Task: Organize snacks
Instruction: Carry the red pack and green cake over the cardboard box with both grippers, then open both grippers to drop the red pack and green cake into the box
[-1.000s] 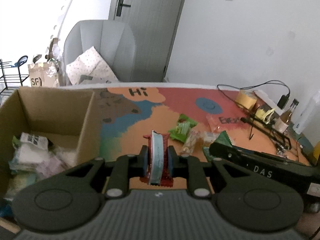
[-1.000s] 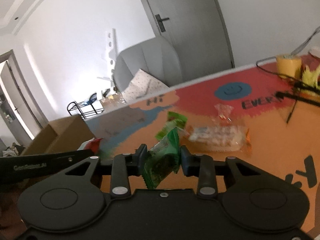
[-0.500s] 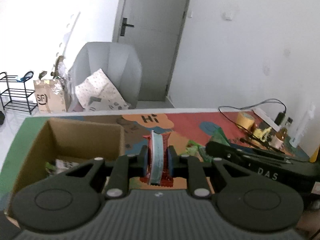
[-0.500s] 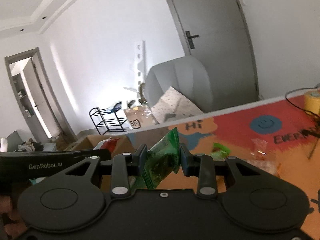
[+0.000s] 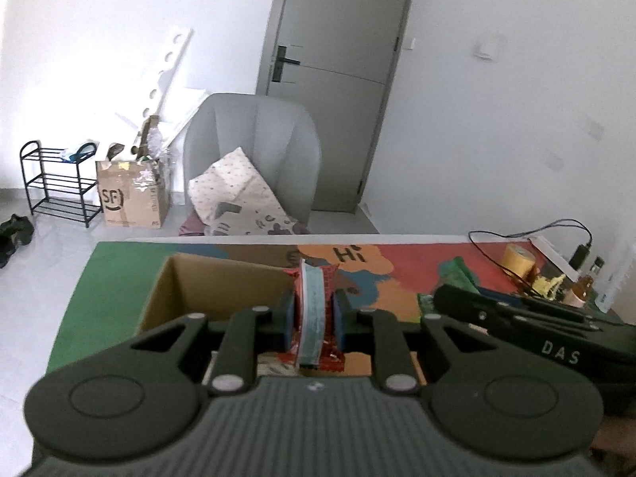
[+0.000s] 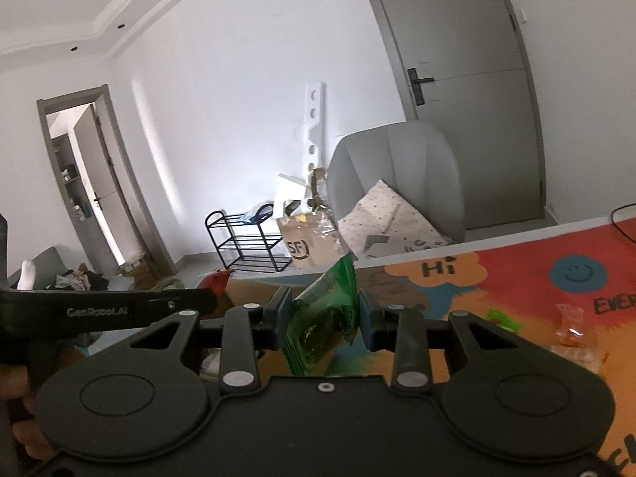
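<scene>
My left gripper (image 5: 314, 314) is shut on a red and pale blue snack packet (image 5: 312, 318), held on edge above the near right corner of an open cardboard box (image 5: 206, 286). My right gripper (image 6: 324, 314) is shut on a green snack packet (image 6: 322, 318) and hangs just right of the same box (image 6: 246, 292). In the right wrist view the left gripper (image 6: 210, 298) shows at the left with the red packet (image 6: 216, 282) at its tip. More snacks lie on the colourful table mat (image 6: 516, 278): a small green one (image 6: 503, 320) and clear wrapped ones (image 6: 572, 326).
A grey armchair (image 5: 254, 151) with a patterned cushion stands behind the table. On the floor are a taped carton (image 5: 131, 196) and a black shoe rack (image 5: 55, 183). At the table's right end sit a tape roll (image 5: 516, 260), cables and a small bottle (image 5: 582, 288).
Both grippers rose and swung left with their packets, from over the snack pile on the mat to the cardboard box. The box's inside has dropped mostly out of the left wrist view.
</scene>
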The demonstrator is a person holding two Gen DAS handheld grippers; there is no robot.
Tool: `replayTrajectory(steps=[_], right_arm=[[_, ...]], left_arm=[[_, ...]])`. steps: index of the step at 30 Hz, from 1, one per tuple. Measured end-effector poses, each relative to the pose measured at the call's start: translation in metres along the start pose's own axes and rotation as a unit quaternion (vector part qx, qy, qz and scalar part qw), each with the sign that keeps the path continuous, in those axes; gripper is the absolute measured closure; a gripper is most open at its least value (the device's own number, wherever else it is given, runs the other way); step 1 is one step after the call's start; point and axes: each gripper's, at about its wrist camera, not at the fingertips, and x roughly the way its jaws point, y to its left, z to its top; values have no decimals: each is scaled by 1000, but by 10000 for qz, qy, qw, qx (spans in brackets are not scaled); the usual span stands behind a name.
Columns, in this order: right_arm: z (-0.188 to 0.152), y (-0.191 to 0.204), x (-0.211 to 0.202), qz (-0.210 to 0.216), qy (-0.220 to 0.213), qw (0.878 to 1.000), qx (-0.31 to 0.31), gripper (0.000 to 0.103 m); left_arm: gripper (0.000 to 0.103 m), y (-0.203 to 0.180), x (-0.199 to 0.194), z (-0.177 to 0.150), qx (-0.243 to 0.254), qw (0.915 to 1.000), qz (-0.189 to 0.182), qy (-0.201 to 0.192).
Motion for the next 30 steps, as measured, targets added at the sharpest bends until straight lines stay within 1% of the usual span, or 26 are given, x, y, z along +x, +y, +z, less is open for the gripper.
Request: replayTrajectory(steps=[5, 15, 17, 19, 21, 24, 26, 28, 29, 30], right_arm=[[3, 12, 9, 98, 40, 9999, -71, 69], [5, 36, 32, 266, 202, 9992, -199, 69], [5, 41, 37, 306, 242, 9990, -201, 69], [5, 46, 41, 328, 275, 9988, -242, 69], [5, 50, 45, 353, 306, 9986, -259, 69], [5, 56, 48, 399, 341, 9983, -261, 69], [6, 59, 52, 426, 369, 9981, -266, 69], [6, 62, 54, 454, 399, 9978, -271, 69], [6, 63, 56, 472, 428, 9976, -282, 67], [6, 64, 57, 492, 467, 9973, -276, 61]], left_arm=[[84, 16, -1, 0, -118, 9999, 96, 13], [84, 47, 15, -7, -391, 9988, 195, 242], [80, 51, 14, -7, -428, 9984, 280, 228], [79, 55, 13, -6, -480, 9979, 332, 267], [76, 59, 9, -6, -533, 9975, 388, 240], [68, 66, 2, -6, -620, 9969, 445, 201], [58, 69, -3, -5, -648, 9966, 484, 159], [52, 72, -7, -5, -633, 9965, 534, 104], [48, 73, -10, -5, -626, 9964, 568, 89], [46, 74, -11, -5, -634, 9962, 590, 82]])
